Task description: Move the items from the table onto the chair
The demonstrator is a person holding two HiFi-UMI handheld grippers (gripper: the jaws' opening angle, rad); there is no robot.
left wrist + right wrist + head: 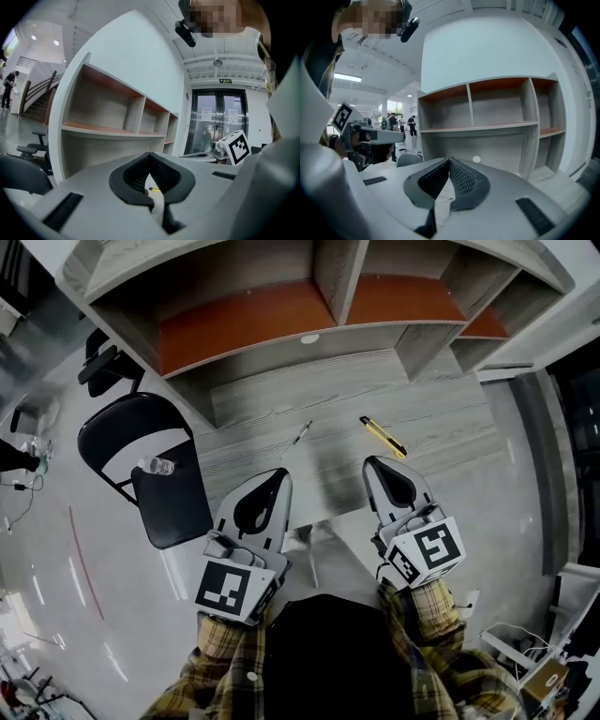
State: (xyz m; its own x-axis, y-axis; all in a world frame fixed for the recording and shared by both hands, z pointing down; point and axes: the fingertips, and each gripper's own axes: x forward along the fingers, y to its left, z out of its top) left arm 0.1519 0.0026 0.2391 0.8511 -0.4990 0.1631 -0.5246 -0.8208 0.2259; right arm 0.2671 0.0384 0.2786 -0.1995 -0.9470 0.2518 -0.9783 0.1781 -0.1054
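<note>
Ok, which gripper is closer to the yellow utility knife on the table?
Right. The right gripper sits just below the yellow utility knife in the head view; the left gripper is further left, nearer the pen.

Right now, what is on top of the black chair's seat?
One small clear bottle lies at the back of the chair seat, near the backrest. Nothing covers the seat in the head view; the floor beneath it is hidden.
</note>
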